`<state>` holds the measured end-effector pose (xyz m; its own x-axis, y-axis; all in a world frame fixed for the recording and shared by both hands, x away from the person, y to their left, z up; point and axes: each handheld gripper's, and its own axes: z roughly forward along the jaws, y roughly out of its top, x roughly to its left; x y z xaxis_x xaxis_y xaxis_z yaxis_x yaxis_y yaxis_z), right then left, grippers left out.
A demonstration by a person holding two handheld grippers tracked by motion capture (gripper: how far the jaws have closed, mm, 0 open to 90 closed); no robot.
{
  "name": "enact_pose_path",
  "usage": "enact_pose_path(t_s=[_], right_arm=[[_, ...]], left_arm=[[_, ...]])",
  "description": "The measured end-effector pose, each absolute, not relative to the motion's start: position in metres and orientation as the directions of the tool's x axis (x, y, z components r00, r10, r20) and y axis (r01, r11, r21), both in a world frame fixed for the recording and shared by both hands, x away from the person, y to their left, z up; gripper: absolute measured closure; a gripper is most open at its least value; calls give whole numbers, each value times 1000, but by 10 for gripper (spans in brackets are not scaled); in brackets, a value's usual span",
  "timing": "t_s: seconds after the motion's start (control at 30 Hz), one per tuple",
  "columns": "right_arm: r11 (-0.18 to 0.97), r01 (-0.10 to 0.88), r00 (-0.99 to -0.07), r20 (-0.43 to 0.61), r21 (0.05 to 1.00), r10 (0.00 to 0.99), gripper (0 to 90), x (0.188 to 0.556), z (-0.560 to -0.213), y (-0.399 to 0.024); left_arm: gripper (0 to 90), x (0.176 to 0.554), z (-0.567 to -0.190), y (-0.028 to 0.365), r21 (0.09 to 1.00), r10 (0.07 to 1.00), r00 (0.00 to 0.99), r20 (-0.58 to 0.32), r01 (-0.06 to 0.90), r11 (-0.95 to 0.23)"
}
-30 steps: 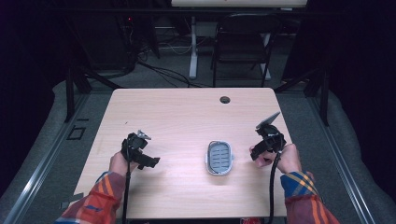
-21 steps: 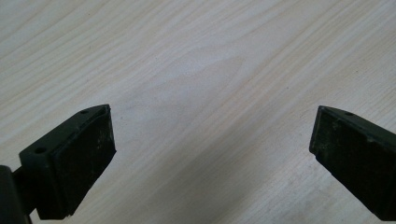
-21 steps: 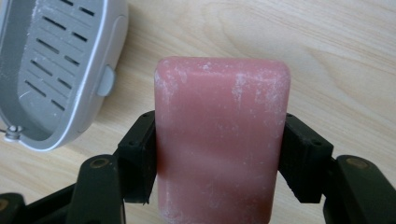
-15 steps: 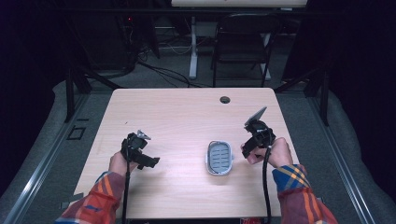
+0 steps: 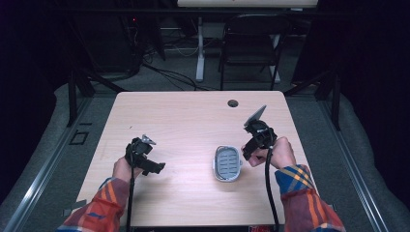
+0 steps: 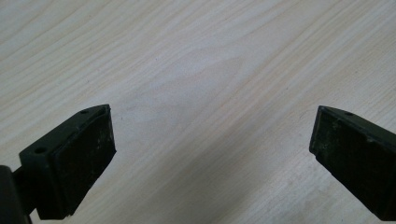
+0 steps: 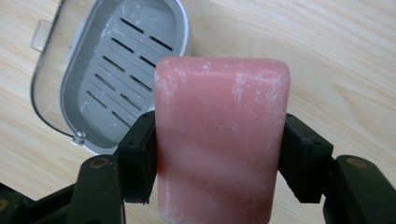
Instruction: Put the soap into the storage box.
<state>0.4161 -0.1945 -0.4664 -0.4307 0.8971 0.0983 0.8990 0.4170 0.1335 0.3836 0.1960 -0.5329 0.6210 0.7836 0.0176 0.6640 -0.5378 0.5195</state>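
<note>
The pink soap bar [image 7: 222,140] runs off the right gripper view's bottom edge, hiding part of the grey soap dish [image 7: 112,74]; the dish's upper rim is cropped.

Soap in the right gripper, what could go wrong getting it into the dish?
The soap is pinched only across its sides by the right gripper, and its surface looks powdery, so it might slip or twist out. The dish sits loose on the table, so a nudge from the bar could slide it. The left gripper is open, far off, steadying nothing.
</note>
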Motion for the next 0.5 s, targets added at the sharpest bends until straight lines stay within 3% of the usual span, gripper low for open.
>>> enact_pose_path(t_s=[0.5], right_arm=[[475,875,-482,86,97,872,371,421,-466,-167]], left_arm=[[3,384,-533,196,519,782,623,15,664,-539]])
